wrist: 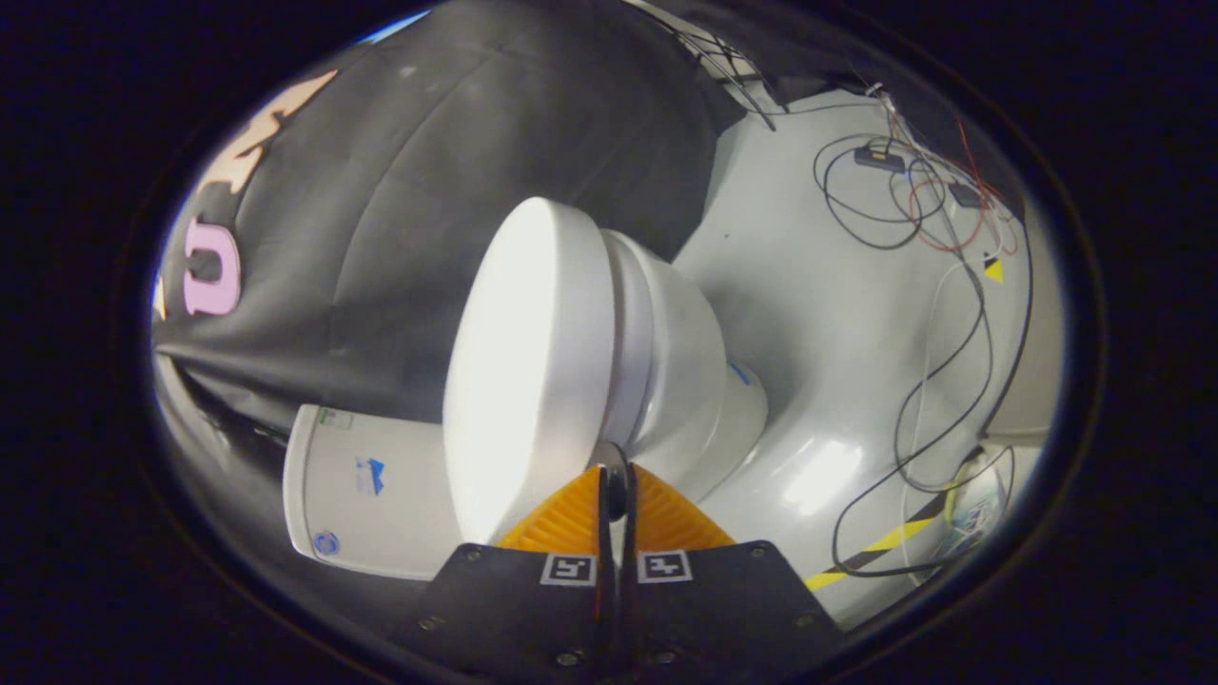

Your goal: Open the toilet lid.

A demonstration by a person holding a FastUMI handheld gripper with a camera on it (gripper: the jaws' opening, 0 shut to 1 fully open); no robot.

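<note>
The view is rolled sideways. A white toilet stands on the pale floor, its domed toilet lid (523,362) down over the seat (633,333) and the bowl (690,381). The white tank (366,490) rises behind the lid. My gripper (615,473) is at the lid's side rim, near the tank end. Its two fingers (566,518) stand almost together, with only a thin dark slit between them. The lid's edge seems pinched at their tips, where lid and seat meet. The exact contact is hidden in shadow.
Black cloth hangs behind the toilet. Loose black, red and white cables (904,200) trail over the floor beyond the bowl. A yellow-and-black tape strip (880,547) lies on the floor to the fingers' right, and a small yellow marker (993,272) sits farther off.
</note>
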